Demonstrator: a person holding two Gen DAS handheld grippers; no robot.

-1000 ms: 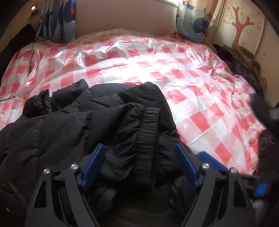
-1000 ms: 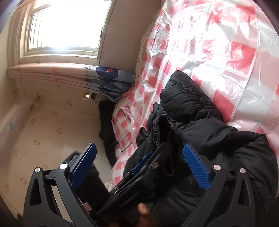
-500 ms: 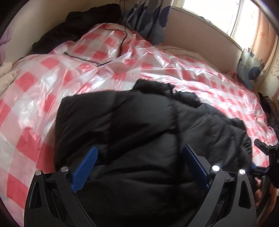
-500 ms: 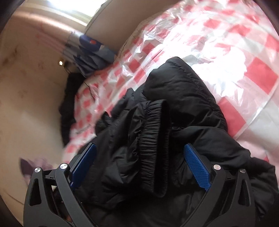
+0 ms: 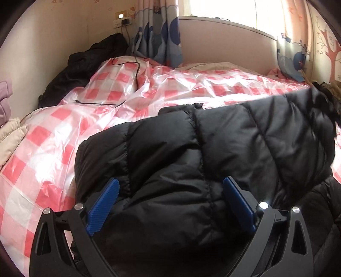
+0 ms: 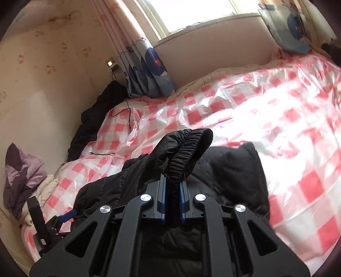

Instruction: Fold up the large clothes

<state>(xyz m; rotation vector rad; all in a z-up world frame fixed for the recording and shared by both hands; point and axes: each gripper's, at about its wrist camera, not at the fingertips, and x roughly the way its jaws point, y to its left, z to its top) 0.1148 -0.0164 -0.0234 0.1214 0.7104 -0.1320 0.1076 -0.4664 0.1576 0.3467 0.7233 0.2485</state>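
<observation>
- The right gripper (image 6: 172, 200) has just been closing, and now its blue pads (image 6: 162, 200) pinch the elastic cuff (image 6: 183, 157) of a black puffer jacket (image 5: 213, 149). The sleeve end stands up above the jaws.
- The left gripper (image 5: 170, 204) has its jaws wide apart, with the quilted bulk of the jacket lying between them. I cannot tell if the pads touch the fabric.
- The jacket lies at the near edge of the bed, on a shiny plastic cover with red and white checks (image 5: 53, 149). In the left wrist view, its right side is raised.
- On the far left, a thin black cable (image 5: 127, 64) runs over the cover.
- Beside it, against the wall, there is a dark garment (image 5: 85, 64).
- A purple garment (image 6: 19, 170) lies at the left edge of the bed.
- Farthest are blue patterned curtains (image 5: 162, 32) and a bright window (image 6: 191, 12).
</observation>
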